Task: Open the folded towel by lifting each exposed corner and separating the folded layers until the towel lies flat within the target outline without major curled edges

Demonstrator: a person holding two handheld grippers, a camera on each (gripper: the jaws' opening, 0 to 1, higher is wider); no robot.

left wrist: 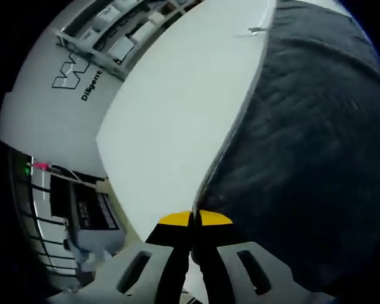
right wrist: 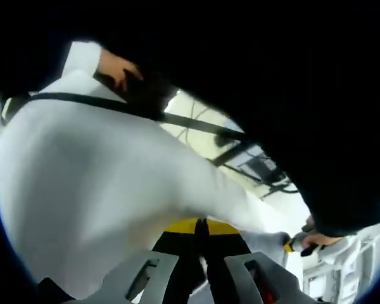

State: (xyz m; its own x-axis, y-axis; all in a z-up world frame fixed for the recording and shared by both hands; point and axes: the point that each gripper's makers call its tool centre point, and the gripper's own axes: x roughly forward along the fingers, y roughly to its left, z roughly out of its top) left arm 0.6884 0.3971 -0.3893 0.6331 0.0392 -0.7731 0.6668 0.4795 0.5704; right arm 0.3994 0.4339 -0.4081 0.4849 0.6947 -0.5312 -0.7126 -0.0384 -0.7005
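The dark grey towel (left wrist: 304,145) covers the right half of the left gripper view and lies on a white table (left wrist: 177,120). Its pale edge runs from the top down to my left gripper (left wrist: 193,218), whose yellow-tipped jaws are shut on that edge. In the right gripper view my right gripper (right wrist: 199,225) has its jaws pressed together over a white surface (right wrist: 95,183); I cannot make out anything between them. A black line (right wrist: 114,104) crosses that surface near its far side. A dark mass (right wrist: 291,95) fills the upper right of this view; I cannot tell whether it is towel or clothing.
Left of the table stand a white wall with a logo (left wrist: 76,76), shelving (left wrist: 114,31) and a screen on a stand (left wrist: 88,212). A person's hand (right wrist: 117,68) shows at the upper left, and another hand (right wrist: 316,240) holds something at the lower right.
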